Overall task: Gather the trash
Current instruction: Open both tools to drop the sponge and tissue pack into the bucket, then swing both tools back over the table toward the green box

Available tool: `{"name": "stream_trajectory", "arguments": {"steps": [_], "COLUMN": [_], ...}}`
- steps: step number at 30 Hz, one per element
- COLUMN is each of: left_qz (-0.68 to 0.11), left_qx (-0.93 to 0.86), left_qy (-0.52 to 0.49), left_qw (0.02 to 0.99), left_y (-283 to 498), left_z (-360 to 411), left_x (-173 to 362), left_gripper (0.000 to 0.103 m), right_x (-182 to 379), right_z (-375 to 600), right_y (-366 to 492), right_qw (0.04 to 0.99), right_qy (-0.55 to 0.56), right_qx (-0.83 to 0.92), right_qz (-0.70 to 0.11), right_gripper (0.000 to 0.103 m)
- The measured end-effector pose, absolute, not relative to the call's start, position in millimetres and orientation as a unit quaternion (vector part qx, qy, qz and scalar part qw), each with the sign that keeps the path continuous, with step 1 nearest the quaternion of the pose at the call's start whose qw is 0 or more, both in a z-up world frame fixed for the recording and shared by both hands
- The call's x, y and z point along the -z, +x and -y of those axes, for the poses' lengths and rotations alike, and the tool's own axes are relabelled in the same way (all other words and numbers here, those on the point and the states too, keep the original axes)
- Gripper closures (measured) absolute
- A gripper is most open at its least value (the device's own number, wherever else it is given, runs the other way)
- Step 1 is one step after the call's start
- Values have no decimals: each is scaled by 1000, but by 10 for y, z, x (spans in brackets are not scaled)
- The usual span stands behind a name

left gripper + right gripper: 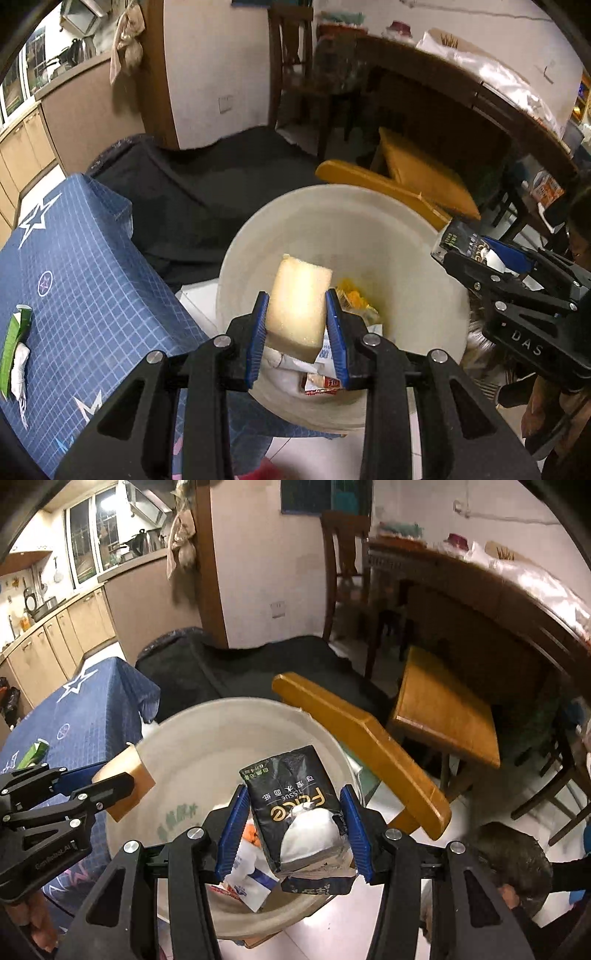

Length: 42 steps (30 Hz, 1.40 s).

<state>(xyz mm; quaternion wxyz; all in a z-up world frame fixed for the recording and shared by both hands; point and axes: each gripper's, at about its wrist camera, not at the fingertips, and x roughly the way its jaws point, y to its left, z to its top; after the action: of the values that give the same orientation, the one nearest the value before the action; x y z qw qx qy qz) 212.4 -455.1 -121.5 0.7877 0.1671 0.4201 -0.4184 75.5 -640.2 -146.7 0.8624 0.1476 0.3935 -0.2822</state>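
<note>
Left gripper [297, 321]: tilted steeply down over the mouth of the white bucket [258, 236], its blue pads clenched on a pale yellow sponge block [297, 306].
Right gripper [293, 829]: also angled down over the same bucket, just beside the left one, jaws closed on a black tissue pack [288, 794].
Sponge block: rectangular, porous, slightly pinched where the pads press; it hangs above the bucket's opening.
Tissue pack: soft crinkled plastic, torn open at the near end, white tissue bulging out; printed "TISSUE" with a large gold logo and Chinese characters, seen upside down.
Bucket: round, smooth plastic, green printing on its inner wall too blurred to read; wrappers and paper scraps [321, 380] lie at the bottom.
Gripper writing: "DAS" on the right gripper's black body, seen from the left wrist.
Table cover [74, 277]: blue grid cloth with white stars, left of the bucket; a green-and-white wrapper [14, 339] lies on it.
Wooden chair [369, 746]: orange-brown, glossy, tipped over behind the bucket.
</note>
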Motion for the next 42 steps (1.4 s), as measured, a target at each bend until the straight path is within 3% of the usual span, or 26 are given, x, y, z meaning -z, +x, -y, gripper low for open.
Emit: {"name": "stream_trajectory", "arguments": {"steps": [15,16,18,19,32,36,38,40,42], "left_qz": [-429,-430,-434,-429,-421,-405,-384,-350,-323], "left_qx": [414,413,411,410,410,408,408,401,391], "left_qy": [173,174,175,176,170,171,172,169,160], "left_qw": [784,784,782,785,791,800,810,829,847], "left_y": [2153,2161,2170,2167,2178,2181,2179,2218,2299], "left_z": [4639,4639,4649,4645,4546,4362,4172,3830,3455], "left_x": [1278,1280,1297,1294,1268,1203,1128,1020,932], "left_gripper": [73,69,27,22,22,22,22,22,22], "right_x": [1534,1529,1521,1512,1472,1222,1010,842,740], "right_z": [6355,6357,6361,6360,6381,6167,5932,5667,5413], "right_y": [759,746,716,708,587,433,253,53,-77], "right_qw": [866,866,868,868,875,904,927,946,955], "right_qy": [151,152,155,154,161,138,106,76,49], "right_qx": [274,276,277,278,282,275,275,275,274], "right_qz": [-390,-388,-382,-381,-360,-297,-231,-156,-104], "right_gripper": [51,47,44,44,41,40,28,8,4]}}
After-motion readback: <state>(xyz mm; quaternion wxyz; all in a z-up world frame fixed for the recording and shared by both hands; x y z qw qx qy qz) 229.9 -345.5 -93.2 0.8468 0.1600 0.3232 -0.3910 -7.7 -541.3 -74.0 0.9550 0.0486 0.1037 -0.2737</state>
